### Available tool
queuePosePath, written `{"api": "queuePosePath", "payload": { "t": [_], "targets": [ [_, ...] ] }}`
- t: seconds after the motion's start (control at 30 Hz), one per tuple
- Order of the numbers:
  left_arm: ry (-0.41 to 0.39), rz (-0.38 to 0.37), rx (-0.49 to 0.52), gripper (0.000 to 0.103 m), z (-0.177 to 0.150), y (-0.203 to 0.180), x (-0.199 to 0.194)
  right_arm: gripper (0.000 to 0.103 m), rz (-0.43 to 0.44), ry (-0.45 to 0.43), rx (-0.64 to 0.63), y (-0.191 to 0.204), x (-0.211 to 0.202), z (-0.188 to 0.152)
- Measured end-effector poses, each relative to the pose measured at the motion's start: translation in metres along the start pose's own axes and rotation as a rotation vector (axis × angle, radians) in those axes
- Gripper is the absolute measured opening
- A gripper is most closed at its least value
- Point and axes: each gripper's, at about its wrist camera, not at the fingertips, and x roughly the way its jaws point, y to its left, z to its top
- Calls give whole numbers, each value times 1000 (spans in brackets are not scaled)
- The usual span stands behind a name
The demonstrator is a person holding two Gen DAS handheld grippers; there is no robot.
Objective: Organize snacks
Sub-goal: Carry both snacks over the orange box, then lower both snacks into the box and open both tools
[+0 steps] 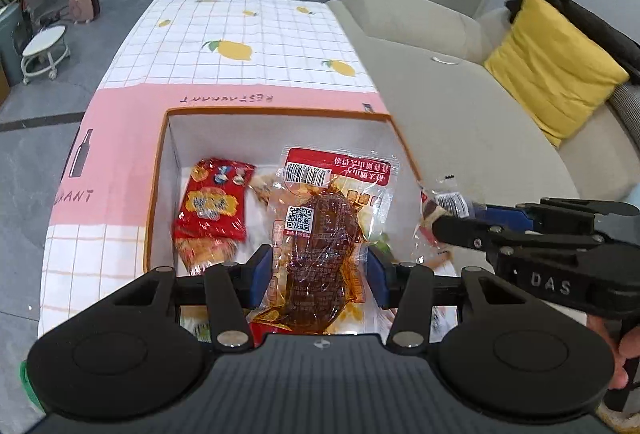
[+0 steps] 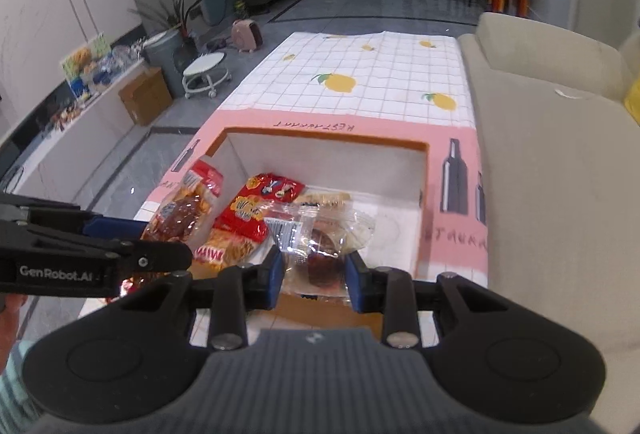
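Observation:
My left gripper (image 1: 318, 268) is shut on a clear and red packet of brown braised meat (image 1: 320, 218), held over the near part of an open white box with an orange rim (image 1: 276, 110). On the box floor lie a red biscuit pack (image 1: 212, 205) and other wrapped snacks. My right gripper (image 2: 314, 270) is shut on a small clear packet with a dark snack (image 2: 320, 238), above the box's near edge (image 2: 320, 134). Each gripper shows in the other's view: the right gripper (image 1: 448, 218) with its packet (image 1: 444, 199), the left gripper (image 2: 160, 240) with its packet (image 2: 180, 209).
The box stands on a table under a pink and white lemon-print cloth (image 1: 248, 33). A beige sofa (image 1: 440, 93) with a yellow cushion (image 1: 556, 73) runs along the right. A small white wheeled stool (image 2: 206, 71) and a cardboard carton (image 2: 146, 95) sit on the floor to the left.

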Motion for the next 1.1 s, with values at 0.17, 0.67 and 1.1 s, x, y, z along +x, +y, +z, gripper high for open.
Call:
{"api": "queuePosePath", "payload": {
  "t": [0.17, 0.67, 1.1],
  "targets": [
    [32, 6, -35, 56, 22, 21, 36, 30, -26, 58, -64, 2, 44, 23],
    [217, 117, 36, 56, 49, 29, 139, 30, -142, 343, -173, -13, 172, 37],
    [307, 195, 32, 61, 43, 37, 186, 30, -218, 434, -238, -18, 216, 22]
  ]
}}
